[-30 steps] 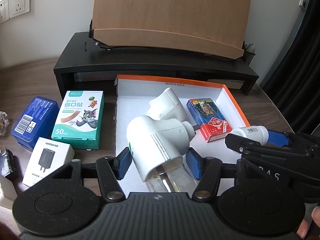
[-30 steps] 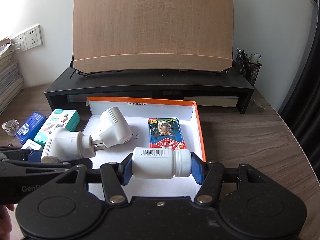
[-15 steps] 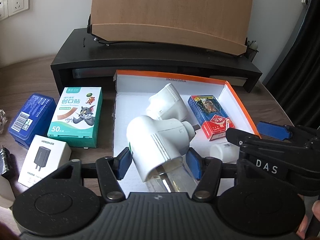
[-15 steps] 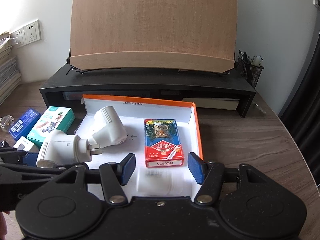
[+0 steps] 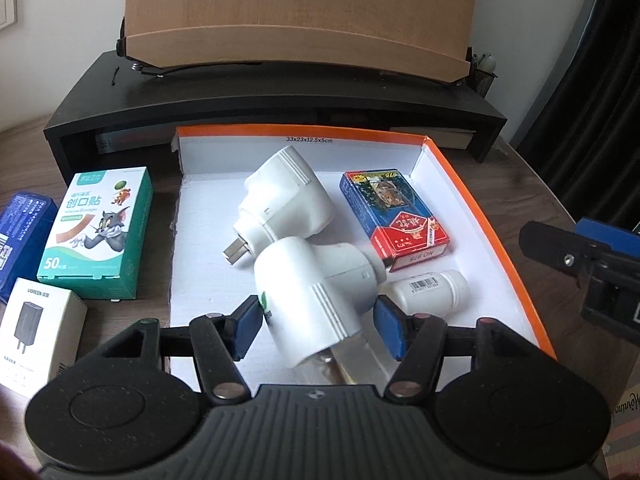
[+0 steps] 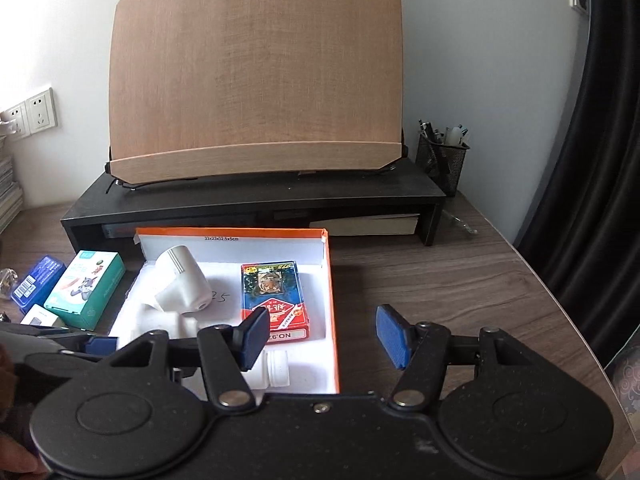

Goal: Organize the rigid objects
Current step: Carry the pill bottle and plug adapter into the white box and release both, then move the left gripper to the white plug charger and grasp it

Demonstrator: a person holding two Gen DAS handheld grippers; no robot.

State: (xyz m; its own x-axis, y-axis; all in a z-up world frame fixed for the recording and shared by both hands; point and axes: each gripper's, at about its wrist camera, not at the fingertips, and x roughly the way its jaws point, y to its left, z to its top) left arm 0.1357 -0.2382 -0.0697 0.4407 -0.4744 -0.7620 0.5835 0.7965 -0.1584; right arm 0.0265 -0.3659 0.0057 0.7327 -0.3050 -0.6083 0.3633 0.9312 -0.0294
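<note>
My left gripper (image 5: 318, 326) is shut on a white plug adapter (image 5: 316, 292) and holds it over the near part of the orange-rimmed white box (image 5: 492, 236). In the box lie a second white adapter (image 5: 288, 200), a pack of playing cards (image 5: 394, 216) and a small white bottle (image 5: 430, 292). My right gripper (image 6: 322, 338) is open and empty, raised near the box's right wall (image 6: 332, 304). The bottle (image 6: 272, 372) lies just under its left finger. The cards (image 6: 274, 300) and the second adapter (image 6: 182, 286) show beyond it.
Left of the box lie a green plaster box (image 5: 98, 232), a blue box (image 5: 22, 240) and a white charger box (image 5: 36, 332). A black monitor riser (image 6: 256, 204) with a wooden book stand (image 6: 256, 80) stands behind. A mesh pen cup (image 6: 442, 160) is at its right.
My right gripper opened and let the white bottle go into the box, then drew up and to the right. My left gripper moved forward over the box with the adapter.
</note>
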